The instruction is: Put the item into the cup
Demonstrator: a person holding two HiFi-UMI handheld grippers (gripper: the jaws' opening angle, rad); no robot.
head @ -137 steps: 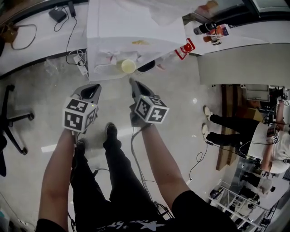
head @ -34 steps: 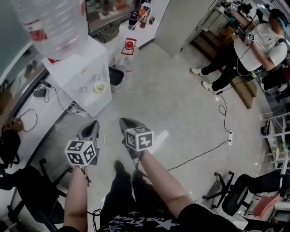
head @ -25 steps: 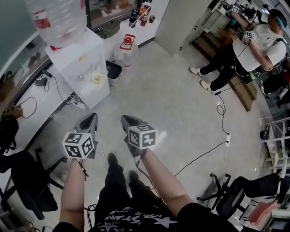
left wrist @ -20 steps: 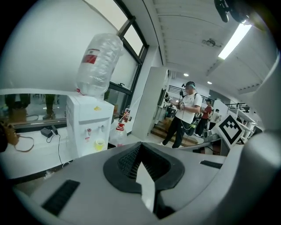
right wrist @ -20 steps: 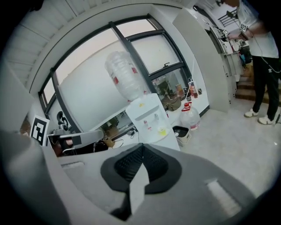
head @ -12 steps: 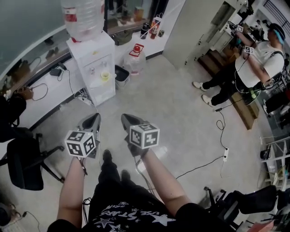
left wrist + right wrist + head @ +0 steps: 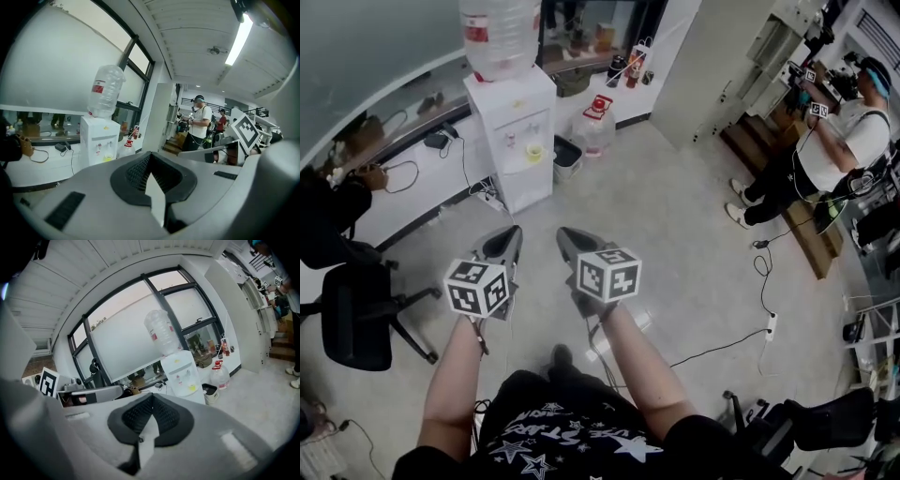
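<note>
Held left gripper (image 7: 510,232) and right gripper (image 7: 566,234) side by side, well short of water dispenser (image 7: 512,127), jaws pressed together, empty. Saw yellow cup (image 7: 533,151) on that dispenser's front ledge.

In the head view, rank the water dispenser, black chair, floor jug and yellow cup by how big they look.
1. dispenser
2. chair, close behind, though nearer the camera
3. jug
4. cup

Water dispenser (image 7: 514,120) with yellow cup (image 7: 533,151) now farther off — left gripper (image 7: 502,244), right gripper (image 7: 573,244) lifted higher.
</note>
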